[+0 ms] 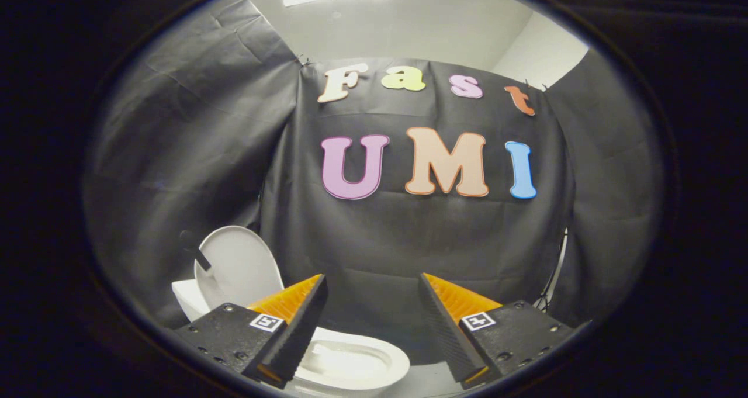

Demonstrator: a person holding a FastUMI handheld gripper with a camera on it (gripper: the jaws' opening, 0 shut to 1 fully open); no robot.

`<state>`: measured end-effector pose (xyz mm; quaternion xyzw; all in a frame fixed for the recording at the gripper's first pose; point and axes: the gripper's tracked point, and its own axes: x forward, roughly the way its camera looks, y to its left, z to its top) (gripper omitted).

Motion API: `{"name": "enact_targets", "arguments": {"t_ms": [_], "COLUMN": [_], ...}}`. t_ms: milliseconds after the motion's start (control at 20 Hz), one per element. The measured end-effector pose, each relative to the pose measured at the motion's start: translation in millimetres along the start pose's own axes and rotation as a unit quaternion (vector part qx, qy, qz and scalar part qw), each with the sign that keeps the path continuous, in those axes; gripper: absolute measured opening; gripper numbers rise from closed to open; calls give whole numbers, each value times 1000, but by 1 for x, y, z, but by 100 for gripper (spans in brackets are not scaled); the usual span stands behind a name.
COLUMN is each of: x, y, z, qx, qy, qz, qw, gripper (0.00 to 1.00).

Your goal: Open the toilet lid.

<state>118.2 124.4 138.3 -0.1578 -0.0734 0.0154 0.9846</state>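
Note:
A white toilet stands low and to the left, below my fingers. Its lid [236, 266] stands upright, leaning back against the tank [188, 301]. The seat and bowl [356, 363] lie uncovered beneath, partly hidden by my left finger [295, 322]. A dark handle-like piece [196, 252] sticks out at the lid's left edge. My gripper [373, 284] is open, raised above the bowl, with nothing between its fingers. The right finger [447, 322] is to the right of the bowl.
Black cloth walls close in the booth at the back and on both sides, right behind the toilet. A thin cable or stand [555, 281] shows at the right wall's seam. White ceiling with a light is above.

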Motion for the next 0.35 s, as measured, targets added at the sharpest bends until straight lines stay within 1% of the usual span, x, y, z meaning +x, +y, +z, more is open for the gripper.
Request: {"name": "enact_targets", "arguments": {"t_ms": [100, 350], "x": [-4, -12], "y": [-11, -39], "z": [-10, -38], "qx": [8, -6], "qy": [3, 17], "qz": [10, -12], "qw": [1000, 1000], "gripper": [93, 91]}}
